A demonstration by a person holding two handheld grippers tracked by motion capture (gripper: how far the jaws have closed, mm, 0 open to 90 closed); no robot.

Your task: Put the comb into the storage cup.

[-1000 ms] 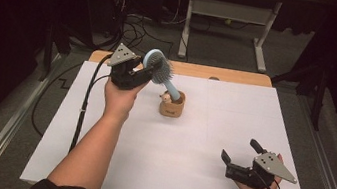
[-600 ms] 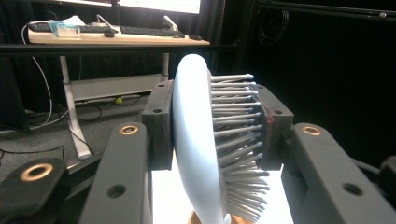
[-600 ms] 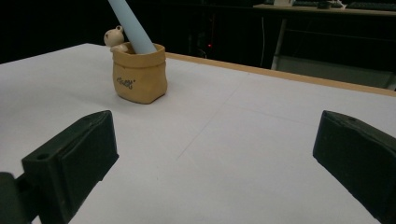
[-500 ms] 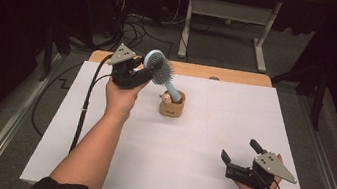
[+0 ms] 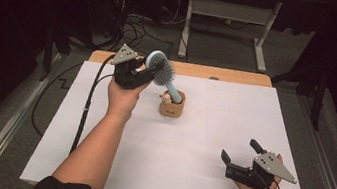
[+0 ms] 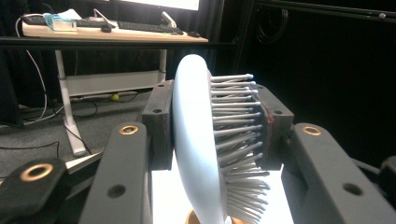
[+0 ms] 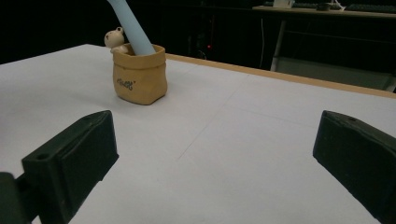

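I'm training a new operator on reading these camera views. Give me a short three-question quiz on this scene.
1. What does the left gripper clamp: the hairbrush by its head or by its handle?
2. True or false: the right gripper holds the small pot.
3. Where does the brush handle end?

Key:
1. The head; one pad presses the back, the other the bristles.
2. False; it is open, apart from the pot, above the white sheet.
3. Inside the pot.
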